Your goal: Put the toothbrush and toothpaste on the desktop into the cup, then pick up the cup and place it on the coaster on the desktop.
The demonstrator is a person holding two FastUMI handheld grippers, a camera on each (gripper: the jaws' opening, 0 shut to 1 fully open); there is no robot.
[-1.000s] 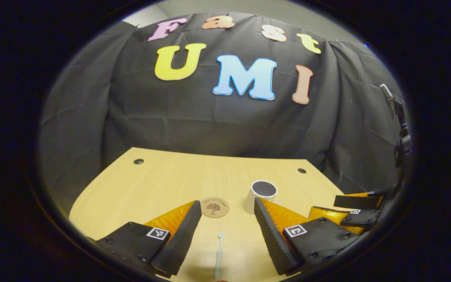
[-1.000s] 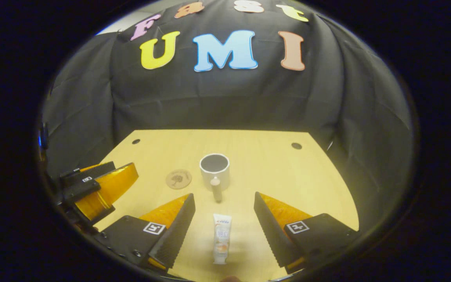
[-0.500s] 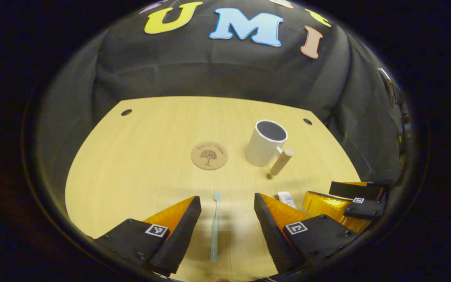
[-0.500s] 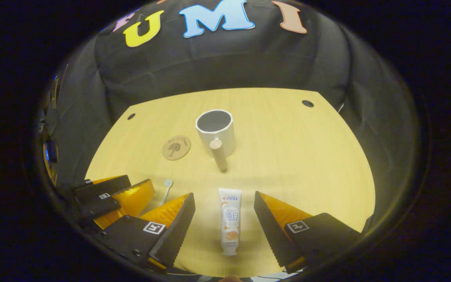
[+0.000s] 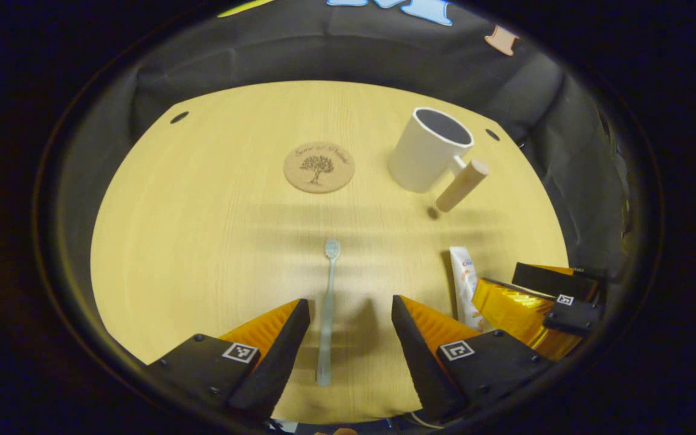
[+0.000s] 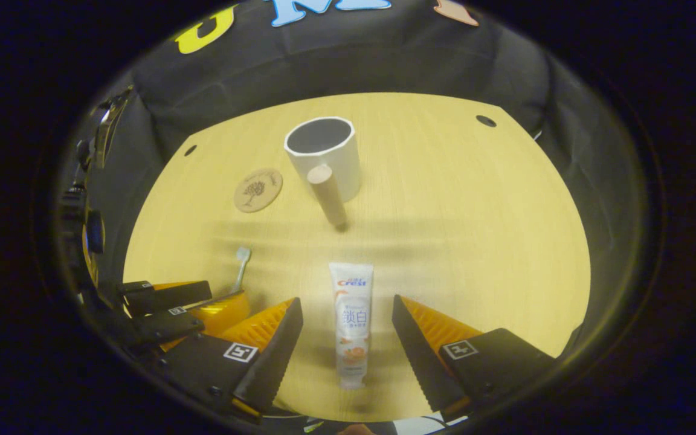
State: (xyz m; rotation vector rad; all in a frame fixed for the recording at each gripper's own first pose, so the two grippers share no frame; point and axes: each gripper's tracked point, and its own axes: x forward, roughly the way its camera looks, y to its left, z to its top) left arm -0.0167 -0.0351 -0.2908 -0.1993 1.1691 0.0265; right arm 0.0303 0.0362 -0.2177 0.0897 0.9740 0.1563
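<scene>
While both grippers' jaws gape wide, black cloth (image 5: 348,54) walls the pale wooden desktop (image 5: 203,229).

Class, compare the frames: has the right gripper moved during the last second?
Yes. The right gripper has come forward and down over the toothpaste; the cup now looks nearer, the tube lying between its open fingers.

This is a staged recording booth, not a lived-in room. A black cloth (image 5: 336,48) hangs in folds as a wall close behind a pale wood-grain worktop (image 5: 203,241) with round cable holes (image 6: 486,121) near its far corners. On it a few bathroom props lie well apart: a cup (image 6: 324,154), a coaster (image 5: 319,167), a toothbrush (image 5: 327,308) and toothpaste (image 6: 351,320).
</scene>
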